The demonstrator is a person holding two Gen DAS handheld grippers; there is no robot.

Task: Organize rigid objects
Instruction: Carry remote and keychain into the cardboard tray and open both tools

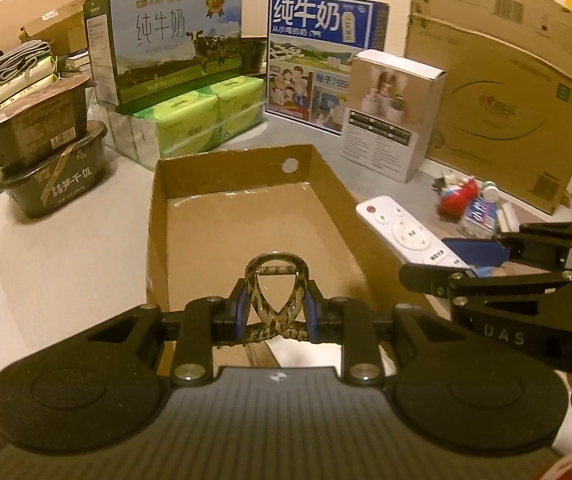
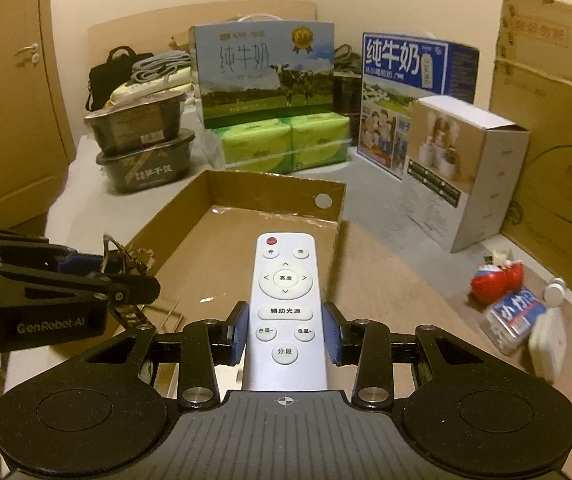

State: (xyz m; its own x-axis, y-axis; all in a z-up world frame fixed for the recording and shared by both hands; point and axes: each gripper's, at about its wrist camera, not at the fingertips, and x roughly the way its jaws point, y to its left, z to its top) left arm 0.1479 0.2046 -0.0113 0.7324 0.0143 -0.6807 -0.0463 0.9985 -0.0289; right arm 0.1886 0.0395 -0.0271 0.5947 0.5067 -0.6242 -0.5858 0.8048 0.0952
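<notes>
Both grippers carry things toward the open cardboard box (image 1: 241, 216).

The left gripper (image 1: 277, 312) has its jaws closed on a camouflage loop clip (image 1: 275, 292), over the box's near end. The right gripper (image 2: 286, 332) has its jaws squeezing a white remote (image 2: 285, 300). They are close together and could bump, knocking something loose outside the box.

Two matte black handheld grippers with blue finger pads

The left gripper (image 1: 273, 316) and right gripper (image 2: 286, 334) share one build: a ribbed dark grey body with a small crosshair mark, two round textured black discs at the sides, black linkage arms joined by silver screws, and blue pads (image 2: 237, 332) lining the fingers. Side lettering reads "GenRobot.AI" on the left one, "DAS" on the right.
</notes>
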